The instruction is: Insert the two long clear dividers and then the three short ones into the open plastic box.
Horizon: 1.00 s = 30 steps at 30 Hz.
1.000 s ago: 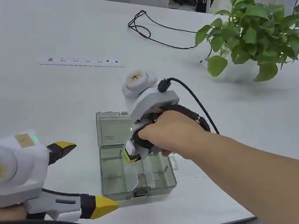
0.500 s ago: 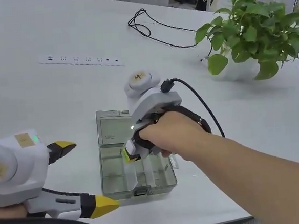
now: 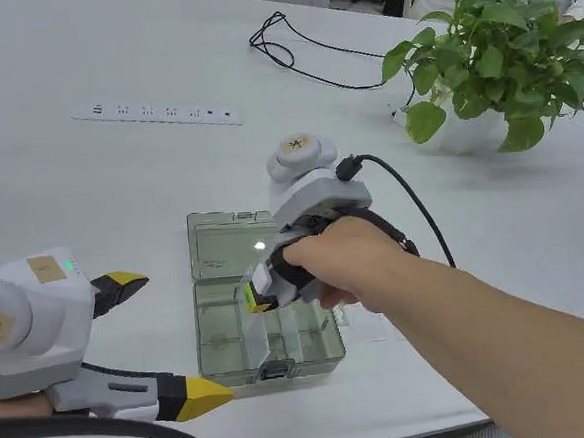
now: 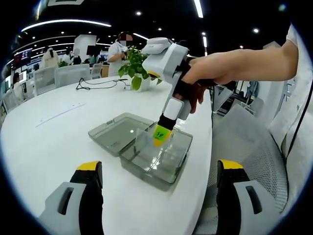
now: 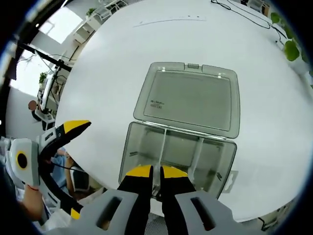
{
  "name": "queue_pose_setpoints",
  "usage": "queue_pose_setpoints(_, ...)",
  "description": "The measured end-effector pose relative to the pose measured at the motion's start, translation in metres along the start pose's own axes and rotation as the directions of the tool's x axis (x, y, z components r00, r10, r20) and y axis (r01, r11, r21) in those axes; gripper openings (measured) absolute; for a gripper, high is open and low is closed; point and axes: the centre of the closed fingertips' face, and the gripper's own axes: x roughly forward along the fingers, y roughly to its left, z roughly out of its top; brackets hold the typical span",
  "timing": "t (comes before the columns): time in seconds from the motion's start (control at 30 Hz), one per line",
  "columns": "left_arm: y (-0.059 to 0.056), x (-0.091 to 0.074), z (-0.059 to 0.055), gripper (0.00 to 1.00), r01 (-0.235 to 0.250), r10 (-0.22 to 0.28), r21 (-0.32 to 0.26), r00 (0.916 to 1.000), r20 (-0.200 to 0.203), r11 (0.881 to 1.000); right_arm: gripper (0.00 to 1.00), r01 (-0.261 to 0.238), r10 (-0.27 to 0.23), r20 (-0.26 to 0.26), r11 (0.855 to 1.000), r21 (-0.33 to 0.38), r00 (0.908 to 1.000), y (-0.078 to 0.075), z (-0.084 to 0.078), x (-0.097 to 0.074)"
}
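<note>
We find the open plastic box (image 3: 311,354) close to the near edge of the white table (image 3: 90,193). Its lid (image 3: 224,252) is folded back flat on the far side, and its tray faces up. A clear divider (image 4: 146,142) stands upright in the left part of the tray, running from near to far. The right gripper (image 3: 258,300) reaches down from the right onto it. In the right gripper view the two yellow-tipped jaws are drawn narrow, with just the thin top edge of that divider (image 5: 159,155) pinched between them. A second divider (image 5: 195,159) stands in the tray just to the right, parallel to the first and apart from it. We make out a small loose clear piece (image 5: 229,180) lying flat on the table just beside the box's right wall; we cannot tell what kind it is. The hand (image 3: 340,261) holding the right gripper comes in from the near right. The left gripper (image 3: 166,338) hovers to the near left of the box, well clear of it, with its jaws spread wide and nothing between them. Farther off, a white power strip (image 3: 154,115) lies on the table to the far left. A black cable (image 3: 300,53) loops at the far side, and a potted plant (image 3: 501,54) stands at the far right.
</note>
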Motion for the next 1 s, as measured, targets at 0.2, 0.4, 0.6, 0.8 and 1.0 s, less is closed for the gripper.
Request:
queue_pose_setpoints(0.2, -0.0003, 0.0005, 0.0002, 1.0, 0.001, -0.001, 0.0, 1.0, 0.001, 1.0, 0.07, -0.034, 0.033, 0.028, 0.997, 0.062, 0.9991, -0.002, -0.0007, 0.0)
queue_pose_setpoints(0.4, -0.001, 0.001, 0.0006, 0.99, 0.003, -0.003, -0.001, 1.0, 0.002, 1.0, 0.06, -0.057, 0.05, 0.069, 0.993, 0.103, 0.9964, -0.0008, -0.0021, -0.001)
queue_pose_setpoints(0.6, -0.0018, 0.0007, 0.0, 0.99, 0.004, -0.004, -0.001, 1.0, 0.001, 1.0, 0.06, -0.09, 0.077, 0.089, 0.984, 0.154, 0.993, -0.0022, -0.0014, -0.0024)
queue_pose_setpoints(0.8, -0.0016, 0.0006, -0.0003, 0.99, 0.004, -0.004, -0.003, 1.0, 0.002, 1.0, 0.06, -0.08, 0.068, 0.09, 0.987, 0.136, 0.9936, 0.0001, -0.0007, -0.0036)
queue_pose_setpoints(1.0, -0.0015, 0.0017, 0.0005, 0.99, 0.008, -0.008, -0.002, 1.0, 0.003, 1.0, 0.06, -0.052, 0.043, 0.091, 0.994, 0.096, 0.9949, 0.0014, -0.0007, -0.0034)
